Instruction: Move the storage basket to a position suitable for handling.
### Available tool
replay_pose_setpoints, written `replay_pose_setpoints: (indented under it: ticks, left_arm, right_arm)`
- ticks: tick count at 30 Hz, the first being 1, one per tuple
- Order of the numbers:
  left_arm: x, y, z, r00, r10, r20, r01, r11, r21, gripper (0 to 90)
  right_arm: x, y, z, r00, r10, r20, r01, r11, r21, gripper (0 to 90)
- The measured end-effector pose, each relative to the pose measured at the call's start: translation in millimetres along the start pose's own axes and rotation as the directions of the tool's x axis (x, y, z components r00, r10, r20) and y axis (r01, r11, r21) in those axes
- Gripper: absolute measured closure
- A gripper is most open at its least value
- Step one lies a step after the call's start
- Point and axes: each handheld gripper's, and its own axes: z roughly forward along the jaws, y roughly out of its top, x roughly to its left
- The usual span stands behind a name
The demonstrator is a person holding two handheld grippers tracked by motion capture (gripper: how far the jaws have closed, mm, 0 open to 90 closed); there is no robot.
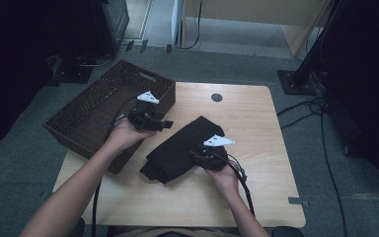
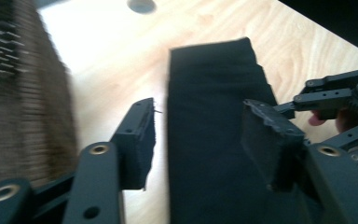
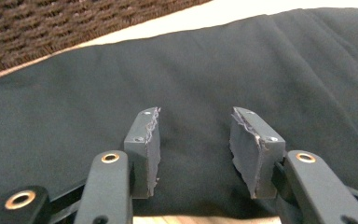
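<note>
Now lying folded, dark and smooth at frame centre: black cloth [image 1: 182, 148]; flanking it, left gripper [image 1: 167, 124] released, right gripper [image 1: 195, 156] spread, grasping nothing.

This looks like a lab or test room, not a home. A small light wooden table with rounded corners [image 1: 256, 113] stands alone on a grey carpet floor [image 1: 24, 158], and black cables [image 1: 325, 143] run loose across that floor. Dark stands with flat metal feet [image 1: 296, 81] and a black box-shaped machine [image 1: 113, 19] stand around the table, and a pale wooden cupboard [image 1: 256, 12] stands at the back, so the room seems set up for filming and testing things.
</note>
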Motion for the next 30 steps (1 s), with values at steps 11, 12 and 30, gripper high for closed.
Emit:
replay_pose_setpoints:
  ticks: [11,12,30]
  left_arm:
    - [-14.3,-11.9,53.9,0.9990,0.043,-0.012,-0.041,0.9925,0.115,38.7]
    - [-13.9,-14.7,59.4,0.9985,0.049,-0.023,-0.046,0.9910,0.126,37.1]
    - [-8.0,-36.1,88.4,0.9997,0.001,-0.024,0.003,0.9808,0.195,26.1]
  right_arm:
    - [-3.0,-8.4,1.8,0.9998,-0.012,0.013,0.012,1.000,0.005,55.0]
    - [-3.3,-8.9,2.2,0.9998,-0.015,0.016,0.015,1.000,0.005,55.2]
    - [-17.8,-4.3,13.7,0.9993,-0.033,0.016,0.033,0.999,0.004,58.5]
